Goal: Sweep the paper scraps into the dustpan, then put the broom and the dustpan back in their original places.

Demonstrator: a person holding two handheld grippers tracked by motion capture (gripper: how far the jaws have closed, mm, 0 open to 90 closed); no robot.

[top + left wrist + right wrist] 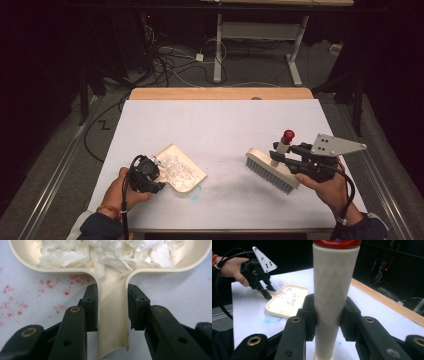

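Observation:
A cream dustpan (182, 171) lies on the white table at the front left, with white paper scraps (105, 252) heaped in its tray. My left gripper (150, 175) is shut on the dustpan's handle (112, 322), one pad on each side. At the front right, my right gripper (281, 156) is shut on the upright cream handle (332, 297) of a brush (272, 170), whose handle has a red cap (288, 135). The brush's bristles point down and toward me, with the brush clear to the right of the dustpan. The dustpan (287, 301) and left gripper (263, 290) also appear far off in the right gripper view.
Red specks (50, 285) mark the white table sheet (220, 125) beside the dustpan, and a faint blue smear (196, 192) lies at its near corner. A wooden table edge (220, 93) runs along the back. Cables and desk legs lie on the floor beyond.

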